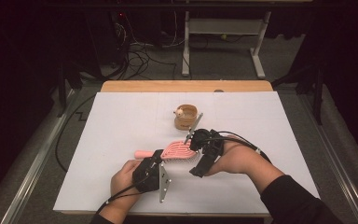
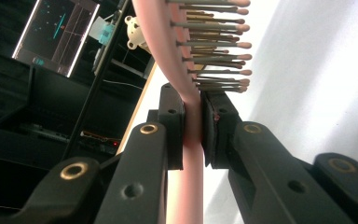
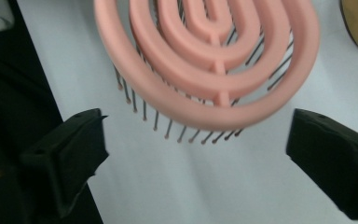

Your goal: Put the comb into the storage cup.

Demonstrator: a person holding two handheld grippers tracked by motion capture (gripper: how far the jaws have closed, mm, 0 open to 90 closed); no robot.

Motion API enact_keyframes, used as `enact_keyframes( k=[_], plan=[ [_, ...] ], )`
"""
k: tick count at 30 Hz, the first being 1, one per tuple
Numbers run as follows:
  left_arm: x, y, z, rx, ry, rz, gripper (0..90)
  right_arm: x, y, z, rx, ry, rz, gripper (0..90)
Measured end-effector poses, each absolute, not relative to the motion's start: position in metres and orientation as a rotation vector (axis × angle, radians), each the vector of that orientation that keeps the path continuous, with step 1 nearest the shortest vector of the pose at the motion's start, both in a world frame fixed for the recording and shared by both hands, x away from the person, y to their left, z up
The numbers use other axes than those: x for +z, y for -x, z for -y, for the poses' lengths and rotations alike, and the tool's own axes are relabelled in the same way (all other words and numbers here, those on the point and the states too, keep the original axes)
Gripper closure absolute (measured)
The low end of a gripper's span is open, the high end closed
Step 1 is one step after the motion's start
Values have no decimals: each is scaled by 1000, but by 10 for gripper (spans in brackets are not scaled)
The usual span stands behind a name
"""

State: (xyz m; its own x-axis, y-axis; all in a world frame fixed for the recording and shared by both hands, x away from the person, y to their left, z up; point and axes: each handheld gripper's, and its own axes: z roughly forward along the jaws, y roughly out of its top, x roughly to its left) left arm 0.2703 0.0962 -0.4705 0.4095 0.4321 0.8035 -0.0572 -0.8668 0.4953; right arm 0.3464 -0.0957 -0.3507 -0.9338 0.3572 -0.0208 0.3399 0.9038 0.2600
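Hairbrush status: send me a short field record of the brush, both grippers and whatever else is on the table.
item: pink hairbrush, vented head, bristles facing down toward the white table
left gripper: shut on the brush where the handle meets the head
right gripper: open, jaws wide apart at the rounded tip of the brush head, pads not touching it
brush support: carried by the left gripper; whether the bristles touch the table cannot be told
other item: small round wooden holder beyond the brush, apart from it

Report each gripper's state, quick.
Left gripper: shut on the pink hairbrush, at its neck.
Right gripper: open, holding nothing; the brush head lies just beyond its jaws.
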Motion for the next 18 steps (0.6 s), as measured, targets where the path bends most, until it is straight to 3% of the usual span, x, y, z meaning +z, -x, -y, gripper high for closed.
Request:
enact_keyframes(
  k=[18],
  plan=[
    [-467, -272, -101, 1431, -2210, -351, 792, -381, -348, 141, 293, -658, -2984, 2]
  ],
)
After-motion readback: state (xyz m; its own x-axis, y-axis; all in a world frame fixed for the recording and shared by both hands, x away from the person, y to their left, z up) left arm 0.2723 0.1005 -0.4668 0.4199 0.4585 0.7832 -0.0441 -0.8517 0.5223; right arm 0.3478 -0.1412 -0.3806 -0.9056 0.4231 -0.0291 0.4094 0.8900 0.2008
